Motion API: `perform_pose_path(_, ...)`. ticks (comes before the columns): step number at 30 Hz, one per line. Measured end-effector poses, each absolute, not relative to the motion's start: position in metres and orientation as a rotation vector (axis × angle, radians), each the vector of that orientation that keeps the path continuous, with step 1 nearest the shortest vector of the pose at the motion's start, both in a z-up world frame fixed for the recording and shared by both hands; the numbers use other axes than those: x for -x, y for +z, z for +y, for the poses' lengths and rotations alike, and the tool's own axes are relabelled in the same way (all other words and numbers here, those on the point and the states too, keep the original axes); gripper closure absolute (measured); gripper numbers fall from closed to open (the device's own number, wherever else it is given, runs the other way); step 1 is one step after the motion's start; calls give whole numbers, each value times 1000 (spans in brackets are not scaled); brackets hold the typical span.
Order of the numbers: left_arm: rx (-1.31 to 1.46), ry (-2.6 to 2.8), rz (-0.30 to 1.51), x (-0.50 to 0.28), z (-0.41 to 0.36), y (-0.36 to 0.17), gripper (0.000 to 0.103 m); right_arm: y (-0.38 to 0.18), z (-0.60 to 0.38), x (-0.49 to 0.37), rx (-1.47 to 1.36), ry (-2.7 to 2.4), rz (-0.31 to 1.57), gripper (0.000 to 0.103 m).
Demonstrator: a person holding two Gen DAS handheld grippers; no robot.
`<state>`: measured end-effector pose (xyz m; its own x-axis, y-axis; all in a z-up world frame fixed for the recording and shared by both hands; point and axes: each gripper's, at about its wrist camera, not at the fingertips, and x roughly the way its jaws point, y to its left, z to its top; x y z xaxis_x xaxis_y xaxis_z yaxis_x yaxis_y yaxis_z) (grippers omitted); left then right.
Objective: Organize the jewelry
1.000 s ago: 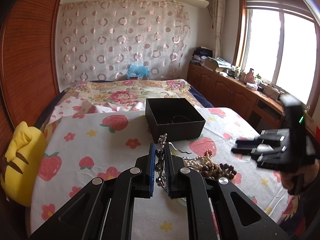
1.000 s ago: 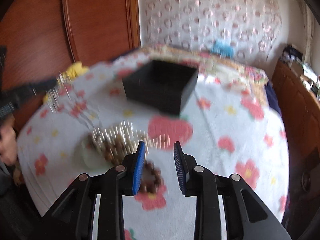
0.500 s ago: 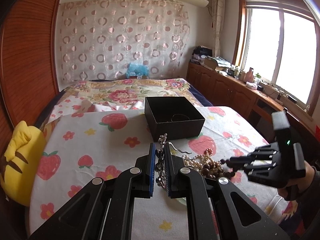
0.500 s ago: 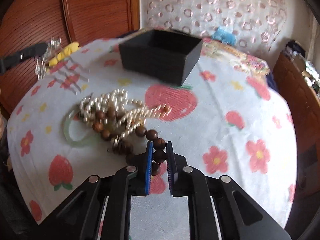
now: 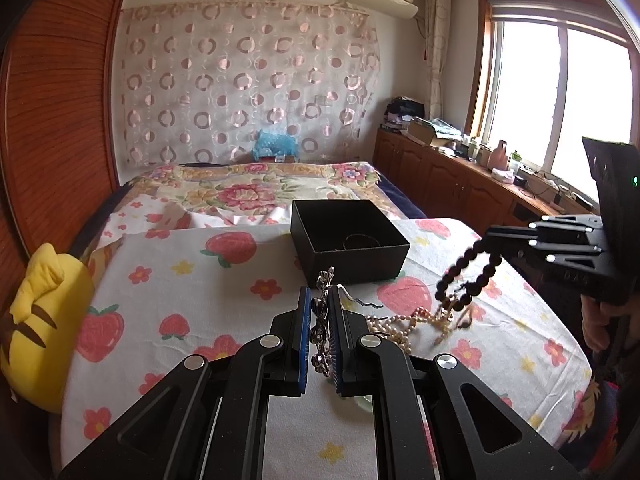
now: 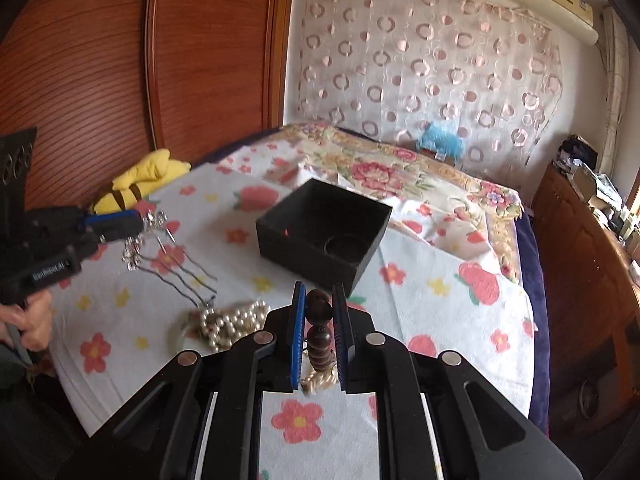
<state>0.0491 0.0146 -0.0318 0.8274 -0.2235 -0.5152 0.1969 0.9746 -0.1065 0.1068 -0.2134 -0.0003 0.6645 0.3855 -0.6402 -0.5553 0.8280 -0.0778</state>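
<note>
My left gripper (image 5: 320, 300) is shut on a silver rhinestone hairpin (image 5: 322, 320), held above the strawberry-print cloth (image 5: 200, 280). In the right wrist view the hairpin (image 6: 160, 248) hangs its wavy prongs from the left gripper (image 6: 138, 220). My right gripper (image 6: 319, 292) is shut on a dark wooden bead bracelet (image 6: 318, 336). The bracelet (image 5: 468, 276) dangles from the right gripper (image 5: 486, 236) above the pearl necklace (image 5: 408, 320). An open black box (image 5: 350, 240) stands beyond both grippers, with a thin bangle (image 6: 346, 246) lying inside.
Pearls (image 6: 232, 320) lie heaped on the cloth beside a pale green bangle (image 5: 362, 400). A yellow plush toy (image 5: 36, 328) sits at the left edge. A floral bed (image 5: 248, 192) lies behind the box, and wooden cabinets (image 5: 460, 188) run along the right.
The right gripper came down onto the bead pile, shut on the dark bracelet and lifted it clear of the pearls. The left gripper and hairpin stayed still.
</note>
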Motion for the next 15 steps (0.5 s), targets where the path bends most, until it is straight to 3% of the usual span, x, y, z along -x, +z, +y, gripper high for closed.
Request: perform_pose_path(15, 15, -228, 522, -55, 7, -19, 95, 14, -207, -134, 285, 529, 626, 88)
